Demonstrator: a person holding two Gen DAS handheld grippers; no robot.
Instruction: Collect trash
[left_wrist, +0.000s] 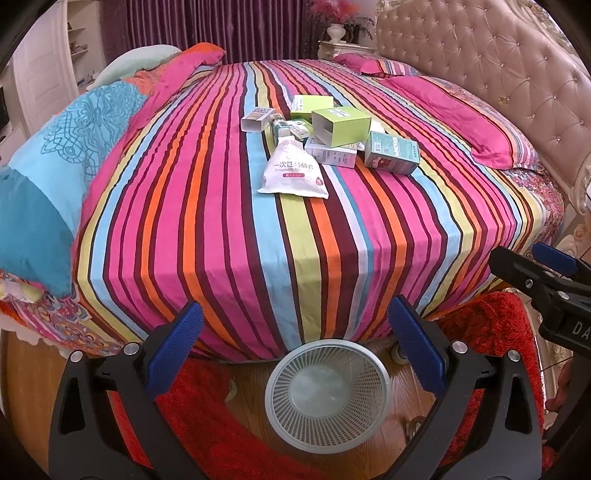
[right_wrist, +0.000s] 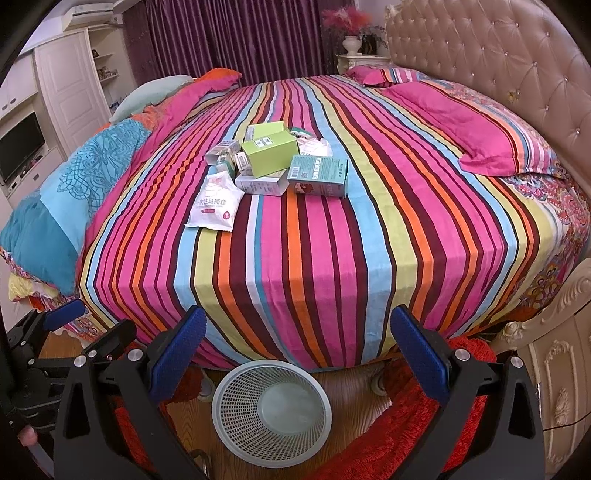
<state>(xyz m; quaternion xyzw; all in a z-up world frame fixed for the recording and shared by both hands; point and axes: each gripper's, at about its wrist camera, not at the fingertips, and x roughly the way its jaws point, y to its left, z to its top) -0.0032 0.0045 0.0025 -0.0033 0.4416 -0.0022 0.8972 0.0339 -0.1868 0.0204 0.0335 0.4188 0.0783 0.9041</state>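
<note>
The left gripper hung with jaws released and nothing between them, over the near edge of the bed. The trash lay untouched mid-bed, well apart from both grippers: a white pouch nearest, a green box behind it, a teal box to its right. The basket stood empty on the floor below. The right gripper was likewise released and empty. Collecting had apparently not begun; the next move called for reaching far across to the pouch.
</note>
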